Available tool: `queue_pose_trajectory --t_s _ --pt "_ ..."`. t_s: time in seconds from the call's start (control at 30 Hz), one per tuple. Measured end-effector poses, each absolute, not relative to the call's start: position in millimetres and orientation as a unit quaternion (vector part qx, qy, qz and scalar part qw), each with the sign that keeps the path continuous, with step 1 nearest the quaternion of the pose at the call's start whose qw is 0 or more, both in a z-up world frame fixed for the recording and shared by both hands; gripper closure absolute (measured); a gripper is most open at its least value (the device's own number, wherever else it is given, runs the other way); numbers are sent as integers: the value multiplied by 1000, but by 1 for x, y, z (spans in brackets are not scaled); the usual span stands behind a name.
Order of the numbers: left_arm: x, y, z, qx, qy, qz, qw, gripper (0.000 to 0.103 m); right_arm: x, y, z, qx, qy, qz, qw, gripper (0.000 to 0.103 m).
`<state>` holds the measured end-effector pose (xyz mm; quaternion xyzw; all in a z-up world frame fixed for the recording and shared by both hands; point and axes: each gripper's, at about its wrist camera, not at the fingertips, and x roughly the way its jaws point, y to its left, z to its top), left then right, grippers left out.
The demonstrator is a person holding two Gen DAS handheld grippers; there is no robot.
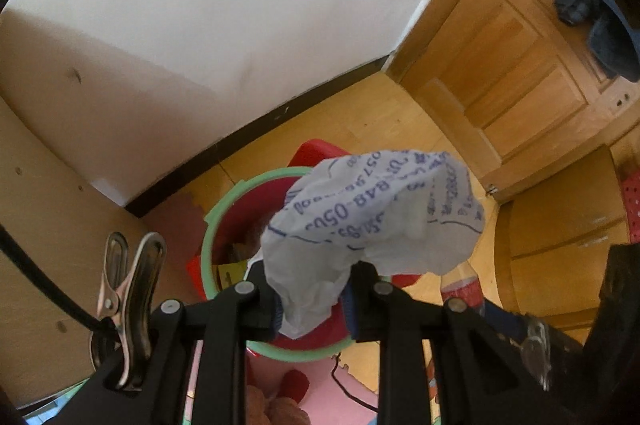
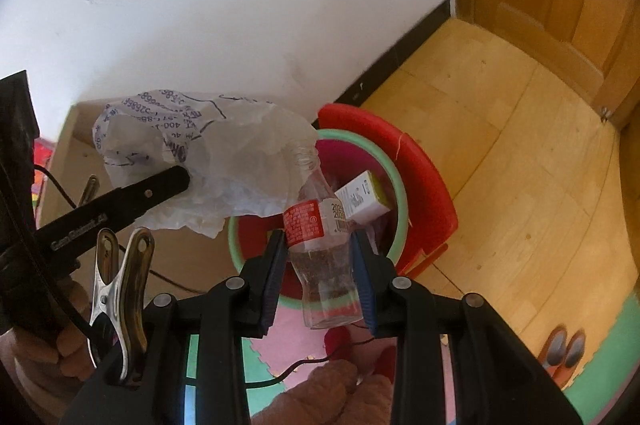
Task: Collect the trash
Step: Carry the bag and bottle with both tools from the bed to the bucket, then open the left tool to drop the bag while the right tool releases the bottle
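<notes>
While both grippers hang over the bin, two pieces of trash are held ready for dropping. A crumpled white plastic bag (image 1: 372, 221) printed in blue is pinched between the pads of the left gripper (image 1: 312, 301), and an empty clear plastic bottle (image 2: 320, 245) with a red label is clamped at its waist by the right gripper (image 2: 320, 265), neck pointing away. Directly beneath them stands a green-rimmed bin (image 2: 396, 185) lined in red, in which a white carton (image 2: 364, 203) already lies. The carrying step is judged nearly done; release is called for next, with each load centred over the opening so that nothing lands on the rim. The loose bag is likely to drift or cling, and part of the opening is screened by it. A red plastic chair (image 2: 424, 165) is set just behind the bin, foam floor mats (image 2: 276, 345) lie below, and a cable (image 2: 304, 369) is trailed across them. A wooden door (image 1: 520, 65) is seen beyond.
</notes>
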<state>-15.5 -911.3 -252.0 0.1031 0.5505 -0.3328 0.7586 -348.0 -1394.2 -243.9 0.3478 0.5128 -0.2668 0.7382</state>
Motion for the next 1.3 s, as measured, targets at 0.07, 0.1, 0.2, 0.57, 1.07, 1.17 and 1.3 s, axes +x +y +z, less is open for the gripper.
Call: queue_pose_trajectory --t_s 0.07,0.1,0.2,0.57,1.07,1.17,1.3 --pt "-9 -908 -268 100 557 -326 757 79 -346 -1396 -257 354 515 -266 734 69" --pt "-6 -911 -276 100 560 -323 756 80 -345 -1397 -262 357 517 -267 731 69" --pt "3 -920 -295 101 567 -315 755 80 -340 -1398 -276 368 521 -267 723 69" --pt "28 -936 -355 118 585 -302 743 79 -332 -1402 -311 385 531 -267 707 69" --pt "40 -941 -379 124 598 -300 732 42 -327 -1404 -332 399 539 -264 693 69" --pt "40 -938 -375 126 600 -300 731 42 -325 -1404 -334 400 539 -263 694 69" --pt "39 -930 -371 121 606 -288 731 42 -322 -1403 -340 401 538 -259 695 69"
